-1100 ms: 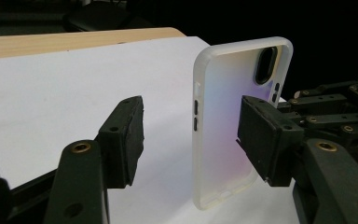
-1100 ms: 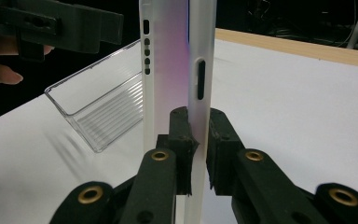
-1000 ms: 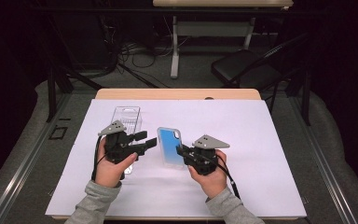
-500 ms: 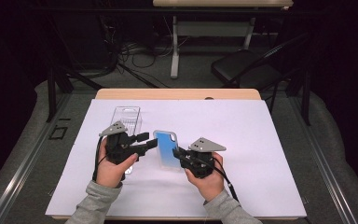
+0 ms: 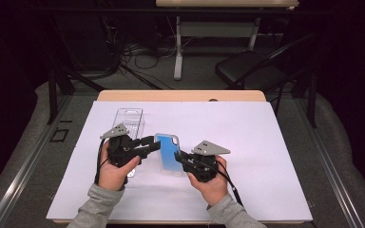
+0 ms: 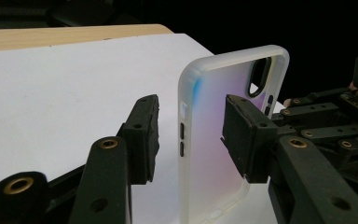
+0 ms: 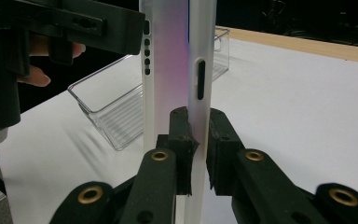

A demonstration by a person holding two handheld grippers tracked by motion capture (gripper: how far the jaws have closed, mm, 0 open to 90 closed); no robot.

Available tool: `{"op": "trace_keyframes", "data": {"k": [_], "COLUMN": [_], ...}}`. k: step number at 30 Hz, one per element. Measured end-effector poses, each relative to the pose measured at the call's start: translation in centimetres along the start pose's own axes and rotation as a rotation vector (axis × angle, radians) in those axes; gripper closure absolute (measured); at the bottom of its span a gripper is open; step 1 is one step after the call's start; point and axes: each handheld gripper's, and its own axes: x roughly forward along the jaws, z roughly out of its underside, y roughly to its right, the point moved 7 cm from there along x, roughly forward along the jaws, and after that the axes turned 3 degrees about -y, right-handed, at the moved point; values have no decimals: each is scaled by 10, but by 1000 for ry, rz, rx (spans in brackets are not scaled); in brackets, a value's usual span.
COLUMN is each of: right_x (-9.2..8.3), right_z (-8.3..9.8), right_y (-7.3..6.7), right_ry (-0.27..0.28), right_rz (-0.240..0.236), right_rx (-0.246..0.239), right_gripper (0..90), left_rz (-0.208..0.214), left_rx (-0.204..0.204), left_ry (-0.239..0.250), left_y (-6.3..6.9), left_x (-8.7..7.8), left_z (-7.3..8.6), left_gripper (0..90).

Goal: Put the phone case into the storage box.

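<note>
Two grippers share the phone case [image 5: 168,153]: my right gripper [image 7: 196,154] clamps one rim while my left gripper [image 6: 191,135], jaws just narrowing, straddles the opposite edge, not yet pinching.

Wooden table [image 5: 180,95] covered by a white sheet [image 5: 266,156], standing on grey floor [image 5: 342,156]. Behind it: a black chair [image 5: 249,71], a pale desk frame [image 5: 178,52], and what appear to be cables [image 5: 138,57] against darkness.

No lettering, label, brand mark or number can be read anywhere here, not on the case, box or surface.
</note>
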Motion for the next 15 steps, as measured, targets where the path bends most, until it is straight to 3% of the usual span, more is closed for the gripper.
{"op": "trace_keyframes", "data": {"k": [15], "right_x": [1], "right_z": [1], "right_y": [-5], "right_ry": [-6], "right_rz": [-28], "right_rx": [11], "right_gripper": [821], "left_rz": [21], "left_rx": [-22], "left_ry": [23], "left_y": [0], "left_x": [-3], "left_z": [0], "left_gripper": [662]}}
